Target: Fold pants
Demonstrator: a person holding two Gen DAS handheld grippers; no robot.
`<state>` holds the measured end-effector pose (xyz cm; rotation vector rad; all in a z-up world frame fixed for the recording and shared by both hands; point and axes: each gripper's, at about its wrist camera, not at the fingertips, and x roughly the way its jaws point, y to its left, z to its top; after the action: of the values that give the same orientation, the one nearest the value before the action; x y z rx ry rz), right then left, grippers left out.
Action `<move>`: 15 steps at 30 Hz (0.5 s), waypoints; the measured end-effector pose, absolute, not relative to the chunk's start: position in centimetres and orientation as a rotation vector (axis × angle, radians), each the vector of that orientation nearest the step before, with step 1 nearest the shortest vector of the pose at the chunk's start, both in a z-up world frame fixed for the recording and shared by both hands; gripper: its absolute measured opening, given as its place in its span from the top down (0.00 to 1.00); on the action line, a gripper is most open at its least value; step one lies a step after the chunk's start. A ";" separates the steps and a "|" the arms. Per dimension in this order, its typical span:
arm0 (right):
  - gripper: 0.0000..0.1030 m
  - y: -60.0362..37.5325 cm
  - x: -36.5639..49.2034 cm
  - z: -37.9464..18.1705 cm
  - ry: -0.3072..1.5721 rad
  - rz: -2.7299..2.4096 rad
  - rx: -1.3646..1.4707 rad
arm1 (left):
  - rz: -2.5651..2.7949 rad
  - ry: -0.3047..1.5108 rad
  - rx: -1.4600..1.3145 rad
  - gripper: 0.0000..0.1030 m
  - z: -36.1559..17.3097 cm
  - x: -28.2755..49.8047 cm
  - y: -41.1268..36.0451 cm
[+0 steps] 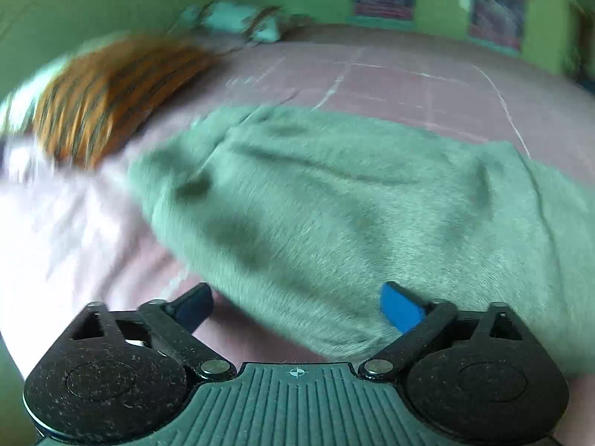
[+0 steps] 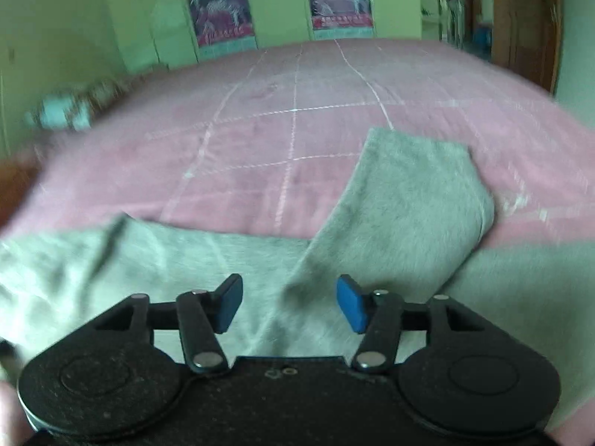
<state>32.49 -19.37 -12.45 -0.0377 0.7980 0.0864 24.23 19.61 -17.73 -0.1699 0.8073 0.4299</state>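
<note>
Fingers apart — pants loose

Grey pants are seen on a pink bedspread crossed by white lines; an orange, dark-striped pillow is shown.

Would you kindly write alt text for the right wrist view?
The right claw hovers open above grey pants lying on a pink checked bedspread, one leg angled away from the camera. Green walls and two posters lie beyond.
</note>
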 end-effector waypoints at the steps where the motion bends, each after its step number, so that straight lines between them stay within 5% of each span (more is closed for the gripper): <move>1: 0.67 -19.3 32.7 -13.0 0.820 0.085 -0.075 | 0.426 0.798 -0.247 0.01 -18.0 23.7 20.5; 2: 1.00 -19.8 32.6 -13.3 0.837 0.106 -0.061 | 0.419 0.792 -0.268 0.01 -18.1 23.3 20.9; 13: 1.00 -30.0 21.9 -13.5 0.876 0.046 0.243 | 0.407 0.780 -0.260 0.00 -18.3 23.4 20.6; 15: 0.85 -30.5 21.8 -11.9 0.810 0.040 0.253 | 0.408 0.780 -0.262 0.00 -18.4 23.6 20.8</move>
<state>21.78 -30.52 -11.92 0.2534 0.8097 0.0404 23.58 20.78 -18.39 -0.2621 0.7799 0.4076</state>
